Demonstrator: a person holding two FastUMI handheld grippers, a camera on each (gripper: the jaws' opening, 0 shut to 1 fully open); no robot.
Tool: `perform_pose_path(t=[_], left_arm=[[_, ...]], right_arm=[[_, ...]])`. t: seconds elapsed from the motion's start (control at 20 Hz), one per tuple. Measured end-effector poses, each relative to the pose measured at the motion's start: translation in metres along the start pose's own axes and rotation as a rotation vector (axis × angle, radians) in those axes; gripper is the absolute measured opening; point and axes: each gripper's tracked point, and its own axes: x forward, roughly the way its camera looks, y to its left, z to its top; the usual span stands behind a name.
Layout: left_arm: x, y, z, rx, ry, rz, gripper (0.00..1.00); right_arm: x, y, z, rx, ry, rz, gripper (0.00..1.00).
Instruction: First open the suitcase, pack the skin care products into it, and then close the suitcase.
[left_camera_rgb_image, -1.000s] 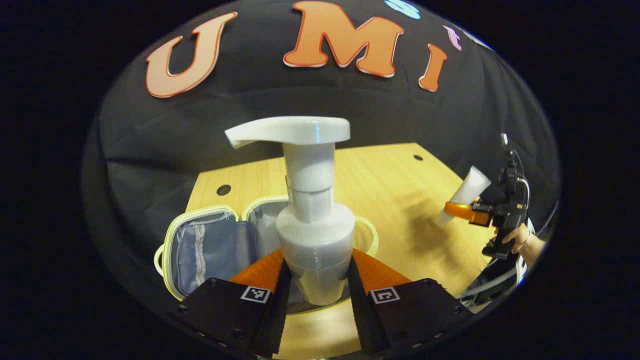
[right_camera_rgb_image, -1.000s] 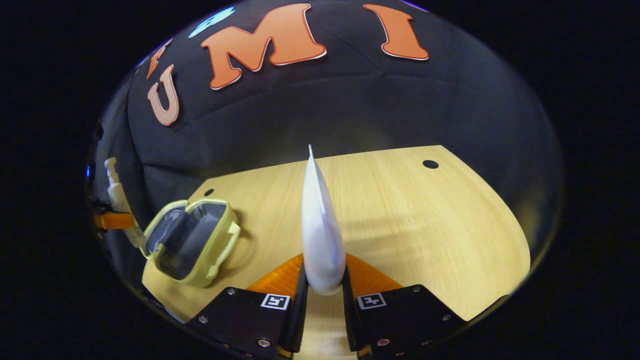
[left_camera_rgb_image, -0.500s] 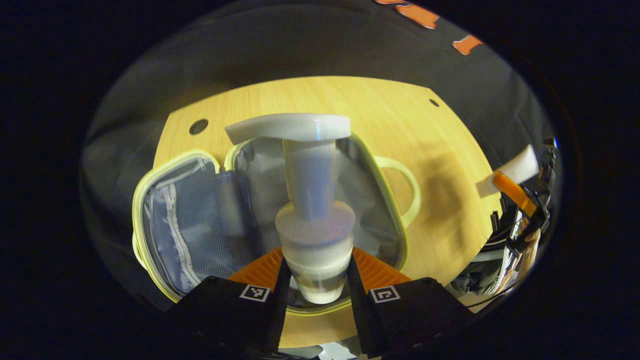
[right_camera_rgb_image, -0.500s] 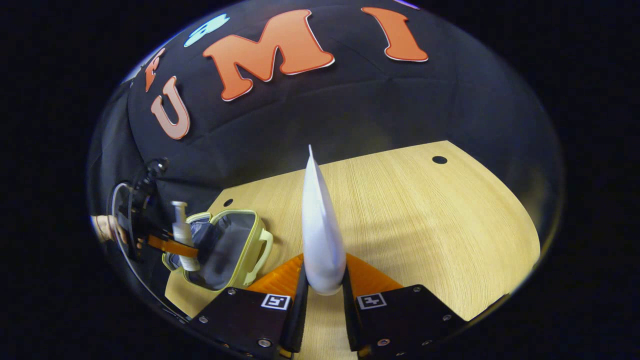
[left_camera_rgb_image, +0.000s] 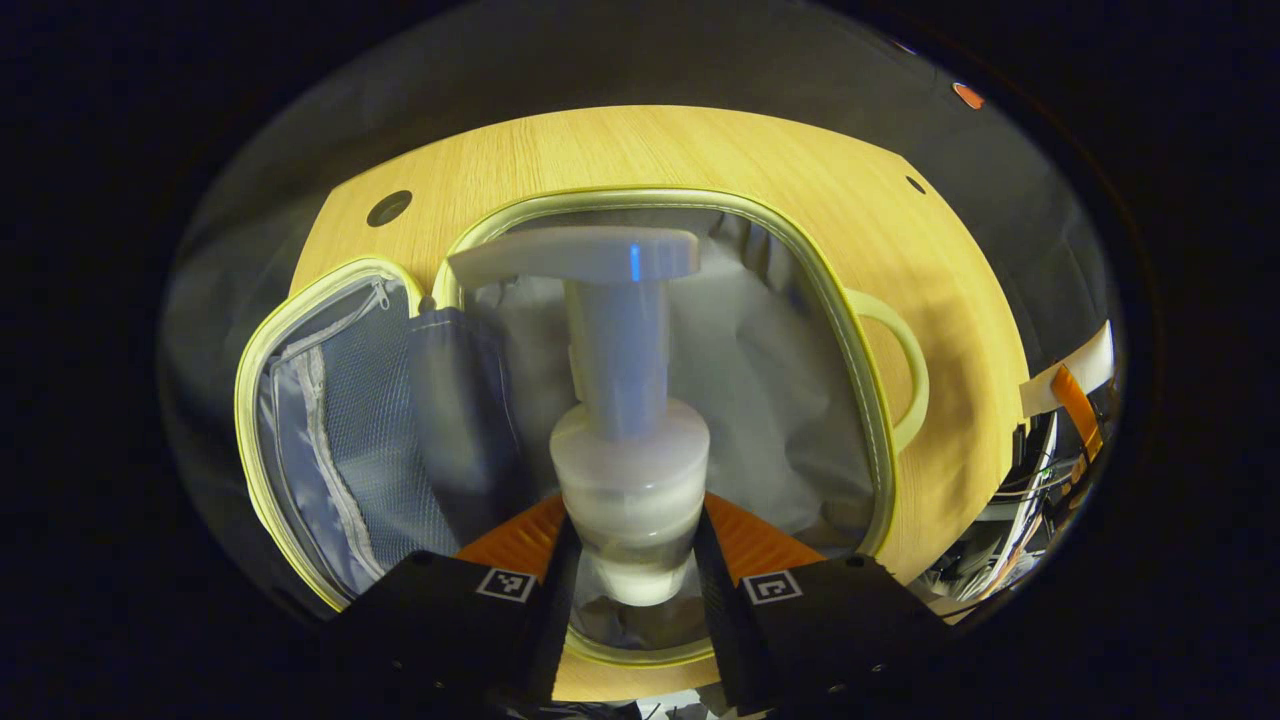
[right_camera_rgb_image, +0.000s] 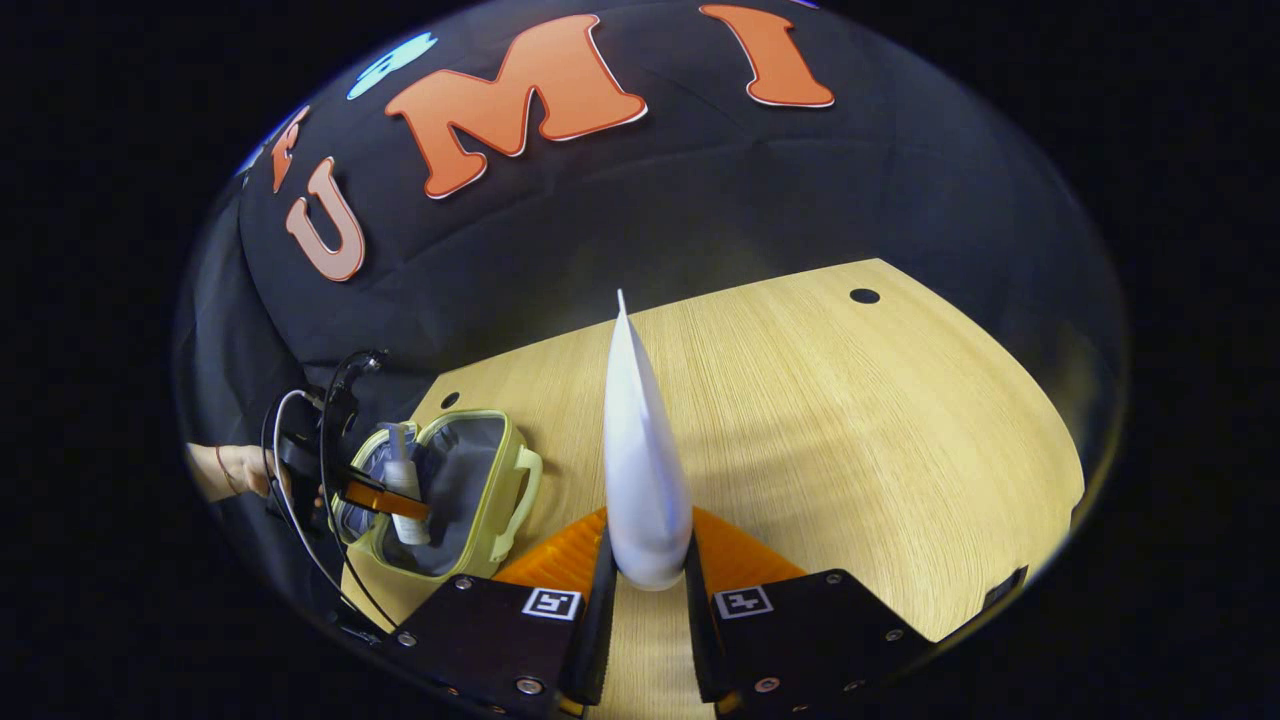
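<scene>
Pump bottle (left_camera_rgb_image: 628, 430) pinched by left gripper (left_camera_rgb_image: 632, 570) (base hidden); right gripper (right_camera_rgb_image: 646, 575) clamps tube (right_camera_rgb_image: 640, 460).

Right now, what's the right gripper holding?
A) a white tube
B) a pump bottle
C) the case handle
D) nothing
A: in the right gripper view, the right gripper has both fingers pressed on the lower end of a white tube, which stands up over the wooden table. The pump bottle sits in the left gripper, over the open case.
</scene>
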Motion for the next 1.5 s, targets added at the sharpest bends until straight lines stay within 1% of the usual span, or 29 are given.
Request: perform_pose_path(t=[0.05,0.15,0.2,0.3,0.35,0.5,0.65,0.75,0.8,0.85,0.95,1.05,1.1,1.25,1.35,1.4,1.5], left_arm=[[-0.004,0.001,0.003,0.0,-0.013,0.003,0.61],[-0.005,0.004,0.013,0.039,-0.049,0.012,0.65],[-0.006,0.004,0.016,0.058,-0.065,0.01,0.73],[-0.012,0.007,0.021,0.08,-0.089,0.036,0.96],[-0.013,0.008,0.025,0.08,-0.112,0.044,1.0],[-0.027,0.004,0.032,0.086,-0.187,0.049,1.0],[-0.063,-0.012,0.054,0.107,-0.392,0.023,1.0],[-0.092,-0.018,0.06,0.098,-0.51,0.001,1.0],[-0.106,-0.014,0.059,0.085,-0.552,0.013,1.0],[-0.121,-0.011,0.057,0.081,-0.589,0.01,1.0],[-0.151,0.001,0.05,0.065,-0.661,0.001,1.0],[-0.174,0.023,0.041,0.042,-0.727,0.012,1.0],[-0.187,0.036,0.034,0.024,-0.756,0.03,1.0],[-0.219,0.076,0.009,-0.03,-0.798,0.08,1.0],[-0.226,0.102,-0.01,-0.051,-0.799,0.124,0.99],[-0.228,0.117,-0.019,-0.06,-0.803,0.15,1.0],[-0.236,0.138,-0.033,-0.078,-0.809,0.195,1.0]], right_arm=[[0.0,0.0,-0.001,0.001,0.004,0.002,0.35],[0.0,0.001,-0.001,0.002,0.011,0.005,0.35],[0.001,0.003,0.0,0.007,0.013,0.009,0.35],[0.001,0.008,0.001,0.015,0.014,0.021,0.35],[0.001,0.012,0.003,0.018,0.016,0.029,0.35],[0.002,0.025,0.008,0.0,0.02,0.045,0.35],[0.001,0.048,0.021,-0.023,0.03,0.073,0.35],[0.004,0.068,0.029,-0.06,0.04,0.091,0.35],[0.004,0.078,0.031,-0.088,0.047,0.094,0.34],[0.004,0.09,0.035,-0.113,0.057,0.101,0.35],[0.006,0.119,0.04,-0.146,0.084,0.137,0.35],[0.009,0.149,0.037,-0.179,0.157,0.177,0.35],[0.013,0.161,0.035,-0.186,0.194,0.197,0.35],[0.023,0.202,0.02,-0.164,0.325,0.247,0.35],[0.04,0.221,-0.004,-0.161,0.425,0.256,0.35],[0.047,0.229,-0.019,-0.159,0.481,0.255,0.35],[0.062,0.236,-0.049,-0.144,0.593,0.226,0.34]])
